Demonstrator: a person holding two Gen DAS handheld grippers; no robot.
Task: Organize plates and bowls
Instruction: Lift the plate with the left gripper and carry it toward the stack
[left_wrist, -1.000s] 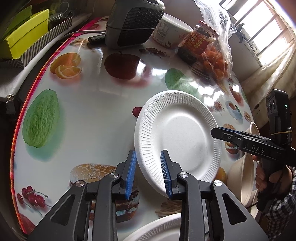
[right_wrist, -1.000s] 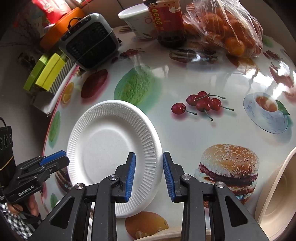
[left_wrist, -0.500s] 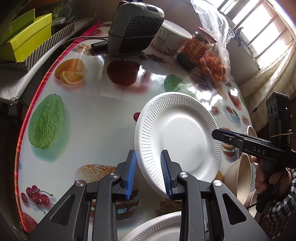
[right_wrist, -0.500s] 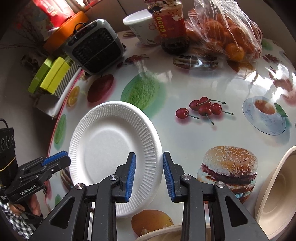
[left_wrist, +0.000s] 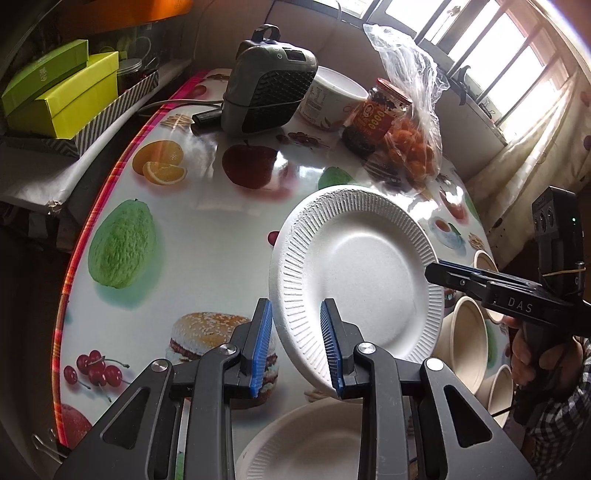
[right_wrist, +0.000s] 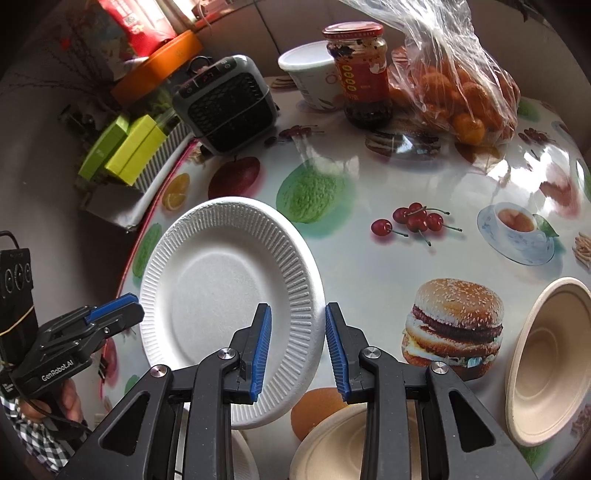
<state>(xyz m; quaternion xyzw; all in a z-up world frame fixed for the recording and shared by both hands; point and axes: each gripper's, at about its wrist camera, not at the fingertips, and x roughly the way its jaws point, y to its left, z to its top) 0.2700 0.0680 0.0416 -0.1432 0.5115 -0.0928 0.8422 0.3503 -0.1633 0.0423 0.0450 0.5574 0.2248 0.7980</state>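
Observation:
A white ribbed paper plate (left_wrist: 354, 273) hangs tilted above the fruit-print table (left_wrist: 207, 221), gripped at two opposite edges. My left gripper (left_wrist: 295, 303) is shut on its near rim in the left wrist view, and the right gripper (left_wrist: 435, 270) bites the far right rim. In the right wrist view the same plate (right_wrist: 221, 288) sits between the blue pads of my right gripper (right_wrist: 297, 305), while the left gripper (right_wrist: 127, 306) clamps its left edge. A second white plate (left_wrist: 314, 443) lies on the table under the lifted one. Beige bowls (right_wrist: 546, 362) stand at the right.
At the back of the table stand a grey fan heater (left_wrist: 266, 99), a white tub (left_wrist: 328, 99), a red-labelled jar (left_wrist: 373, 122) and a bag of oranges (left_wrist: 410, 147). Green boxes (left_wrist: 62, 92) sit off the left edge. Another beige bowl (right_wrist: 332, 443) lies near the front.
Both grippers have risen with the white plate held between them, so the table looks farther off. More of the second plate below shows. Neither jaw has changed its opening.

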